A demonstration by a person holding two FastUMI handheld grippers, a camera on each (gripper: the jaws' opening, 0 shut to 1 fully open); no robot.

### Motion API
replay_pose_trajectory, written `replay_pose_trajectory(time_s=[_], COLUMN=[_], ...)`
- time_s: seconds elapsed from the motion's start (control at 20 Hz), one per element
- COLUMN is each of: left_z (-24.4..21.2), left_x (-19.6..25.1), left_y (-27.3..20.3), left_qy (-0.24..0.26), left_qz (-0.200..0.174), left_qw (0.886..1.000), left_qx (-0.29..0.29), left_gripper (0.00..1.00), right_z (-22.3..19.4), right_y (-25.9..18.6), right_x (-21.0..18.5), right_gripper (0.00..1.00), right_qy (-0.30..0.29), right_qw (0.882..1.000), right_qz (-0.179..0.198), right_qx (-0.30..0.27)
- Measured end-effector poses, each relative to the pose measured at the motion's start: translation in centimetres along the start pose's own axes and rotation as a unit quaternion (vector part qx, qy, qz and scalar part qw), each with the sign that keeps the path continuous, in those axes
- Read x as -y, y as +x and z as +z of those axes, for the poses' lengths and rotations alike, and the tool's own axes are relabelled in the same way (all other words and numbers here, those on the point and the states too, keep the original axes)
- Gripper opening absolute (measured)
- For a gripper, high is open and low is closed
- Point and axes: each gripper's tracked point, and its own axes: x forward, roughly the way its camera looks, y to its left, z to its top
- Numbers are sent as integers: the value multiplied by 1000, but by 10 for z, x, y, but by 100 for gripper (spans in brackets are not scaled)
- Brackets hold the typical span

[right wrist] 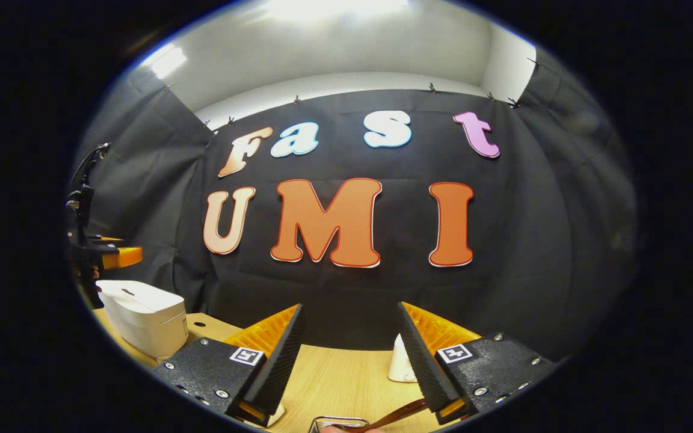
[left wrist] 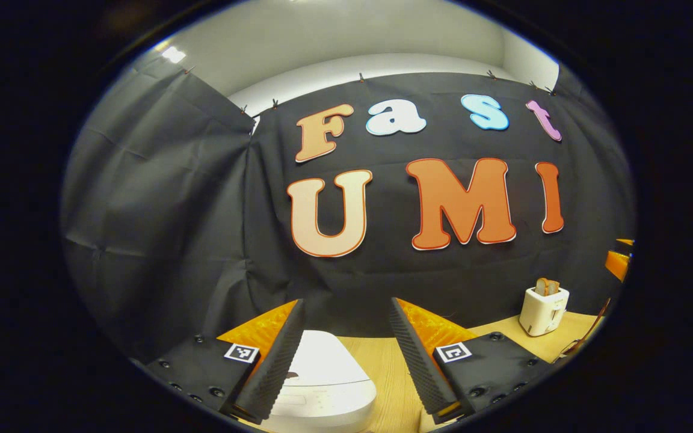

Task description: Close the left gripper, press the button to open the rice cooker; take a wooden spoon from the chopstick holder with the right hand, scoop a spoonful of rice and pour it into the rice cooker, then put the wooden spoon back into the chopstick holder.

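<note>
1. the left gripper (left wrist: 346,355) hangs in the air with its two fingers (left wrist: 271,364) spread wide apart. nothing is between them but air.
2. the rice cooker (left wrist: 322,379) sits right under the left gripper, on the wooden table (left wrist: 391,373). it is white and its lid is down. in the left gripper view the left finger covers part of its side.
3. farther off on the right side of that view, a small white toaster (left wrist: 543,310) stands on the table by the black wall, with a slice of bread (left wrist: 547,286) poking out of the top.
4. at the far right edge of the left gripper view you can see a bit of the right gripper (left wrist: 618,261), and a thin brown stick below it. i cannot tell what the stick is.
5. the right gripper (right wrist: 351,361) also has its fingers (right wrist: 421,361) wide apart, with nothing held.
6. low down between the right gripper's fingers there is a wire rim (right wrist: 337,423), which may be the chopstick holder, and a brown handle (right wrist: 397,413) leaning out of it to the right. it looks like the wooden spoon, but i cannot tell for sure.
7. a small white thing (right wrist: 399,361) stands on the table just behind the right finger. it is partly hidden.
8. in the right gripper view the rice cooker (right wrist: 142,316) is far to the left on the table, and the left gripper (right wrist: 103,255) floats just above it.
</note>
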Motion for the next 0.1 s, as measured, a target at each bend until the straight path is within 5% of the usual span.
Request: replay_pose_trajectory(time_s=[0.1], left_z=[2], left_x=[5], left_y=[-5], left_qy=[12], left_qz=[-10], left_qw=[1000], left_qx=[17], left_gripper=[92], right_z=[-4], right_y=[0], right_x=[-9], right_gripper=[90], right_qy=[-8], right_qw=[1000], right_qz=[5], right_qx=[-4])
